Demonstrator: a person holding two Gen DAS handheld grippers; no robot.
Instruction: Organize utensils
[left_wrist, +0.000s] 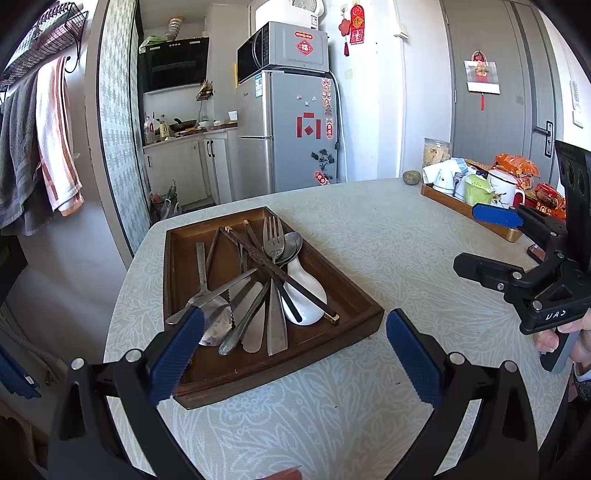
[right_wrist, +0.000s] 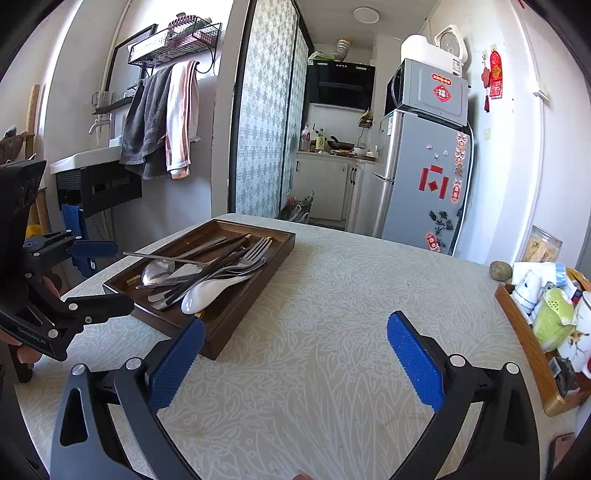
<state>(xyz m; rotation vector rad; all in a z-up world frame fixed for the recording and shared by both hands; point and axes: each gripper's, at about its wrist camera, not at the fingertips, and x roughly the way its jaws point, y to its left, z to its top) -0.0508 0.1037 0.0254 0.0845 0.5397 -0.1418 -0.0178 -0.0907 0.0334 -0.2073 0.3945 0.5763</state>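
Left gripper (left_wrist: 295, 354) jaws spread wide, nothing between them, blue pads (left_wrist: 177, 354) hanging over the near end of the dark wooden tray (left_wrist: 354, 295); left pad overlaps the tray's near-left corner in view, contact can't be told. Right gripper (right_wrist: 295, 362) also wide open and empty, held above bare tablecloth just right of the tray, its left pad in line with the tray's near corner. Tray sits on the table (left_wrist: 388, 236) toward its left edge, utensils heaped loose inside: white ceramic spoon (left_wrist: 304, 288) on the right side, dark chopsticks (left_wrist: 273, 269) crossed diagonally over it, metal fork (left_wrist: 274, 236) with tines pointing to the far end, metal spoons (left_wrist: 291, 245) stacked beside the fork, serrated knife (left_wrist: 242, 295) and other metal handles fanned toward the near end, one big spoon bowl (left_wrist: 214, 321) at near left. From the left wrist view the right gripper shows at the right edge, off the tray. Second, lighter wooden tray (right_wrist: 524, 347) with mugs and a green teapot (right_wrist: 552, 319) sits at the table's far right, well apart from the utensil tray. Fridge (right_wrist: 424, 177) with microwave on top stands behind the table.
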